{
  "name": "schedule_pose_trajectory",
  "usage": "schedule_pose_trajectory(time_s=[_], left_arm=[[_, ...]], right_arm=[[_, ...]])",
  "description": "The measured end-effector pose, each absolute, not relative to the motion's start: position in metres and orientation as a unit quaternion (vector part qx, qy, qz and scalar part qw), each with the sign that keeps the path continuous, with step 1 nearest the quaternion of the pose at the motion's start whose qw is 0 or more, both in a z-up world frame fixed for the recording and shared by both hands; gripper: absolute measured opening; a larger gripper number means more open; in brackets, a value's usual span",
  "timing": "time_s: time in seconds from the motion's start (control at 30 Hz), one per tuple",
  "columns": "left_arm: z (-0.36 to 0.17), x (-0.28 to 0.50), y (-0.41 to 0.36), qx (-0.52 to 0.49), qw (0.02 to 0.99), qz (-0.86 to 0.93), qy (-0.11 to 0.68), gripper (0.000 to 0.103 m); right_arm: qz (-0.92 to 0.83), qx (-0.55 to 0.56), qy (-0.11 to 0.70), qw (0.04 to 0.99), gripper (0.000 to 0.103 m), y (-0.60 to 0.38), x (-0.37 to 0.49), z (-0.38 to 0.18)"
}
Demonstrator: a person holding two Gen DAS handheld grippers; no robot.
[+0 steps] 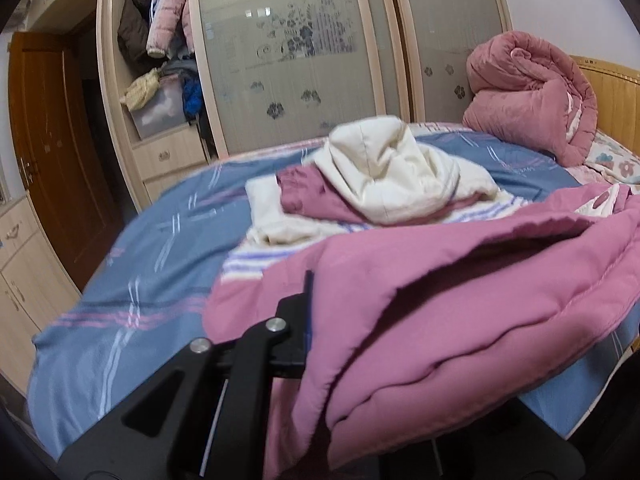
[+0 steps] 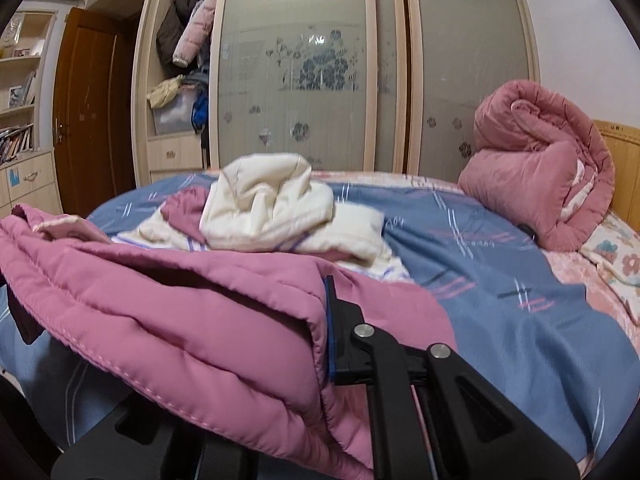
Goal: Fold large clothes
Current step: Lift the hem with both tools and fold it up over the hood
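Note:
A pink padded coat hangs lifted over the blue bedsheet, stretched between both grippers. My left gripper is shut on the coat's left edge; only its left finger shows, the fabric covers the other. In the right wrist view the same pink coat spreads to the left, and my right gripper is shut on its right edge, with one black finger visible beside the cloth. Behind the coat lies a cream hooded garment on a maroon piece and a striped cloth.
A rolled pink quilt sits at the bed's head by the wooden headboard. Wardrobe sliding doors stand behind the bed, with an open section of hanging clothes. A brown door is at the left.

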State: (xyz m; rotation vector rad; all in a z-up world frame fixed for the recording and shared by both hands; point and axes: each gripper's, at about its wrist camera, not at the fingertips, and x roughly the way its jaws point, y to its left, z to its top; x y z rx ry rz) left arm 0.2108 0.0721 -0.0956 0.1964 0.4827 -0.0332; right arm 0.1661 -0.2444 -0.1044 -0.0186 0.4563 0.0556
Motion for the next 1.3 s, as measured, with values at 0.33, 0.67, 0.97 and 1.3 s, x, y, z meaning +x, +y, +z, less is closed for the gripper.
schedule_pose_trajectory(time_s=[0.33, 0.67, 0.97, 1.3], left_arm=[[-0.055, 0.240, 0.071, 0.124, 0.972, -0.011, 0.202, 0.006], [-0.022, 0.303, 0.066, 0.162, 0.971, 0.004, 0.177, 0.007], [-0.019, 0.464, 0.080, 0.175, 0.953, 0.002, 0.247, 0.010], [-0.110, 0.588, 0.077, 0.227, 0.917, 0.033, 0.327, 0.033]], right_arm=[[0.020, -0.012, 0.183, 0.983, 0.007, -0.248, 0.193, -0.072], [0.021, -0.028, 0.152, 0.988, 0.007, -0.253, 0.264, -0.034], [0.027, -0.035, 0.226, 0.973, 0.008, -0.260, 0.423, -0.035], [0.016, -0.063, 0.330, 0.942, 0.031, -0.257, 0.547, -0.127]])
